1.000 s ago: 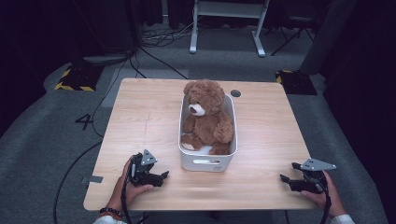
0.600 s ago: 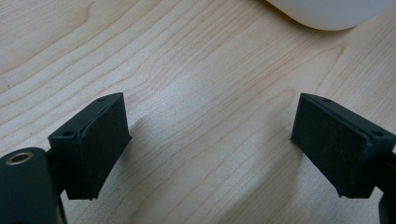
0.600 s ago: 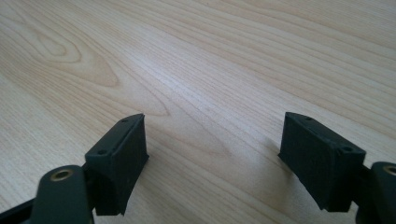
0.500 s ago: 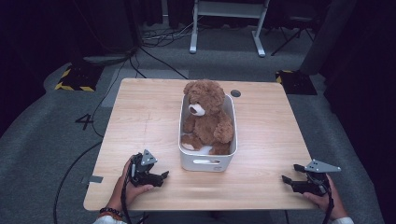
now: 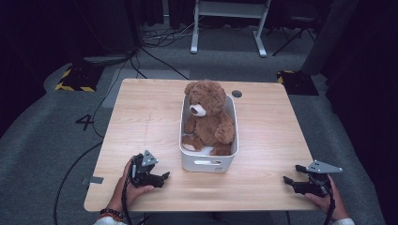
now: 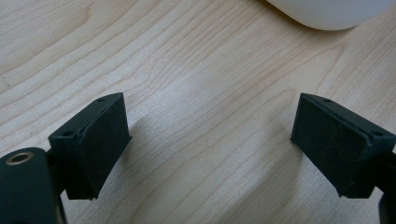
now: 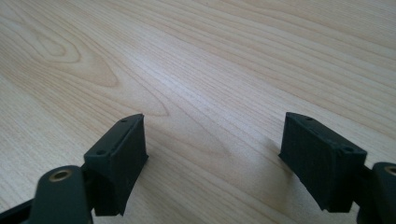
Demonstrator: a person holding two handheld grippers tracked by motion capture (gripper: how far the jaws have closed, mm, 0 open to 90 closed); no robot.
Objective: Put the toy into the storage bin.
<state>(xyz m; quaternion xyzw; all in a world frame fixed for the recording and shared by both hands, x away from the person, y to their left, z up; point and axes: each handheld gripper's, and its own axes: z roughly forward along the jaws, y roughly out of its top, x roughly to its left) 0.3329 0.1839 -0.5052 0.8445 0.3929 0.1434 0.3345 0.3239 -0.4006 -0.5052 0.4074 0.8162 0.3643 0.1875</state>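
Brown teddy bear (image 5: 209, 117) seated in white bin (image 5: 206, 161), mid-bench (image 5: 141, 117).
Left gripper (image 5: 162, 178) and right gripper (image 5: 288, 180): fingers released, empty, resting near the front edge, apart from the bin.

high: overhead, forward-down | tool views: close, sharing table (image 5: 150, 117)

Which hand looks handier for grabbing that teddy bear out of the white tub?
Probably the left: the left gripper rests open just beside the tub holding the teddy bear; the right gripper, also open, sits farther off near the table's corner.
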